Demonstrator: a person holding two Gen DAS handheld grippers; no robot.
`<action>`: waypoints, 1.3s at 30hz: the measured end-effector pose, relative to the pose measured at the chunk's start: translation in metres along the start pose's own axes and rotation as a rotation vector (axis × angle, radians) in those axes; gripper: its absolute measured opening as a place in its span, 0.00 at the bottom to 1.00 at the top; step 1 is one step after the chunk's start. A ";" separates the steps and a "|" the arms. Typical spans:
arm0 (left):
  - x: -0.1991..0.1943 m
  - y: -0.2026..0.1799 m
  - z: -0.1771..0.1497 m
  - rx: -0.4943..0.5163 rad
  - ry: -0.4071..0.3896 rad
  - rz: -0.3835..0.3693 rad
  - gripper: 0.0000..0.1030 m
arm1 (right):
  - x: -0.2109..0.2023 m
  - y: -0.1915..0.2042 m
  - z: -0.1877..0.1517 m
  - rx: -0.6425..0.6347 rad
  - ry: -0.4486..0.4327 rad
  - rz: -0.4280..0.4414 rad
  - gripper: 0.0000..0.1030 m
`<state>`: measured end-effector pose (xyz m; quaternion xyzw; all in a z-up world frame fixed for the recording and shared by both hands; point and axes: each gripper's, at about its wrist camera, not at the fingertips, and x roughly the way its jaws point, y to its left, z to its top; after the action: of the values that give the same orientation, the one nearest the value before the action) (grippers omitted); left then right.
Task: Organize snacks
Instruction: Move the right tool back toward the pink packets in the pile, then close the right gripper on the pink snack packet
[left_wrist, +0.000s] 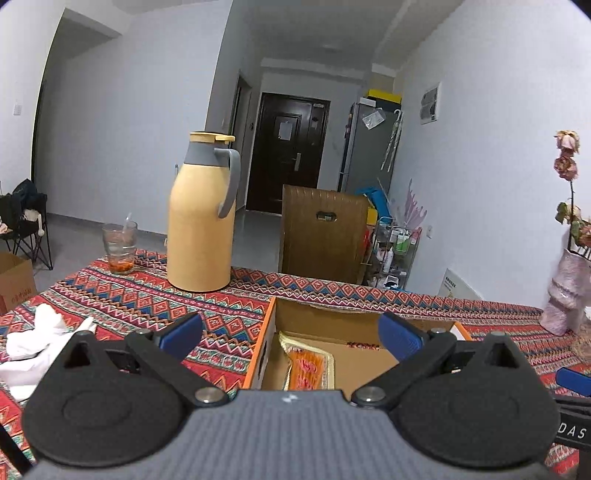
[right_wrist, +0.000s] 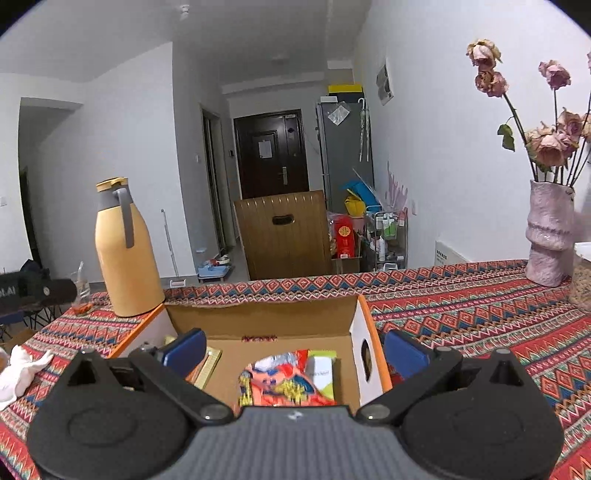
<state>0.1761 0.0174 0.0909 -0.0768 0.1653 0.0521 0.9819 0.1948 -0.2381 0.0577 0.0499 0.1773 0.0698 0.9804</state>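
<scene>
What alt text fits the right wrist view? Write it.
The open right tool hovers over an open cardboard box holding a colorful snack packet, on a patterned tablecloth. A yellow thermos stands left, a pink vase of dried roses right.

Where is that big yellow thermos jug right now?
The yellow thermos jug stands upright on the patterned tablecloth, left of the open cardboard box in both views, with a drinking glass further left.
</scene>
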 end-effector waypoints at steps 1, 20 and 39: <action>-0.006 0.002 -0.002 0.003 0.000 -0.002 1.00 | -0.006 -0.001 -0.003 -0.002 0.002 0.002 1.00; -0.058 0.035 -0.083 0.030 0.103 -0.003 1.00 | -0.094 -0.026 -0.081 0.003 0.068 -0.013 1.00; -0.042 0.047 -0.122 0.030 0.132 -0.007 1.00 | -0.079 -0.025 -0.113 0.003 0.168 -0.026 1.00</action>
<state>0.0924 0.0402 -0.0152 -0.0662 0.2302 0.0412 0.9700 0.0843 -0.2662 -0.0240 0.0431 0.2598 0.0608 0.9628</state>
